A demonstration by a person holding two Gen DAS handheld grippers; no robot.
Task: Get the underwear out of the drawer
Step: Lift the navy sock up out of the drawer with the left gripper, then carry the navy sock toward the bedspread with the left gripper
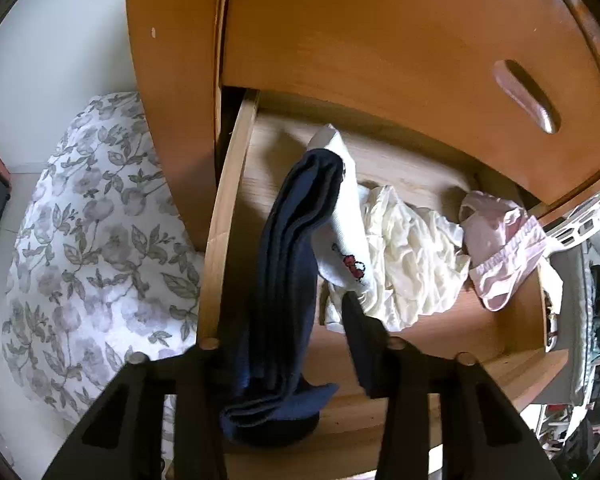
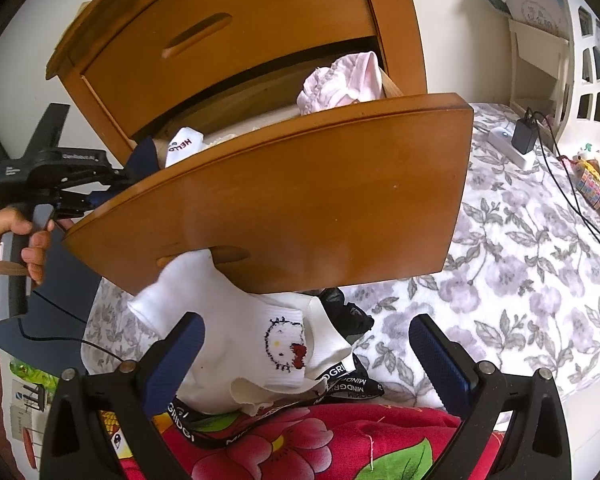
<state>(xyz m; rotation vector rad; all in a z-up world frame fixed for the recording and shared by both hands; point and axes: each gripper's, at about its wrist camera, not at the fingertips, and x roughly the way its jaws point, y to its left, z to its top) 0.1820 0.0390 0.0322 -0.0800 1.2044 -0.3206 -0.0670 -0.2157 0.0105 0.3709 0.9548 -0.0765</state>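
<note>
The lower wooden drawer (image 1: 460, 320) (image 2: 300, 200) stands pulled out. Inside lie pink underwear (image 1: 496, 240) (image 2: 340, 84) at the right end, a crumpled cream garment (image 1: 404, 248) and a white sock with a red bow (image 1: 344, 248) (image 2: 184, 144). My left gripper (image 1: 284, 328) (image 2: 80, 188) reaches over the drawer's left end, shut on a long folded navy garment (image 1: 292, 260) that droops toward the camera. My right gripper (image 2: 306, 332) hangs open below the drawer front, over a pile of white cat-print socks (image 2: 260, 340) lying on red floral cloth (image 2: 300, 448).
The upper drawer (image 1: 380, 40) (image 2: 220, 40) is closed just above the open one. Grey floral bedding (image 1: 92, 240) (image 2: 520, 260) lies on both sides. A charger on a power strip (image 2: 520, 140) with cables, a white lattice basket (image 2: 596, 60) and a black lanyard (image 2: 340, 380) are near. A hand (image 2: 4, 248) holds the left gripper.
</note>
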